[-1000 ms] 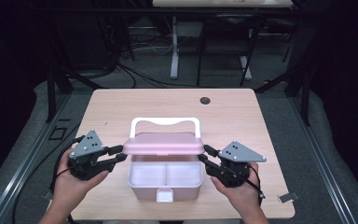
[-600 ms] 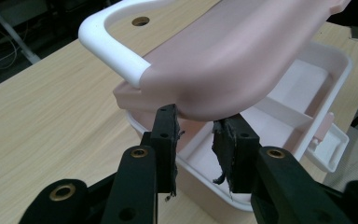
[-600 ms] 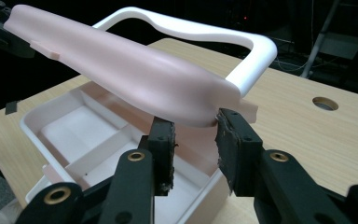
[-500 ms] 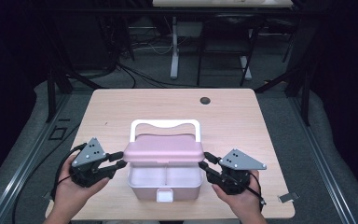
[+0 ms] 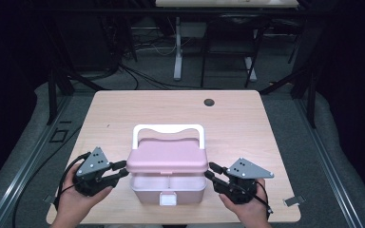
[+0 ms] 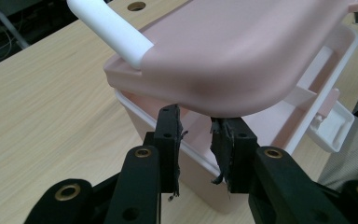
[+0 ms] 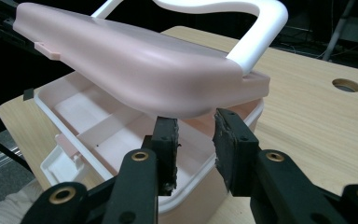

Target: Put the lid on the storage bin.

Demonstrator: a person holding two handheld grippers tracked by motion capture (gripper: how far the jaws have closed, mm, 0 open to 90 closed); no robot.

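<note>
Pink plastic lid half-raised over its pale compartmented box, near the front edge of the light wooden table.
Left gripper and right gripper sit at the lid's two ends, jaws parted under its rim, gripping nothing; white handle lies back.

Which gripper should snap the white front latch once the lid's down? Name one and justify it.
Right, narrowly. The left gripper and right gripper sit open under the pink lid's side edges. In the high view the right one lies slightly nearer the front, where the latch hangs.
</note>
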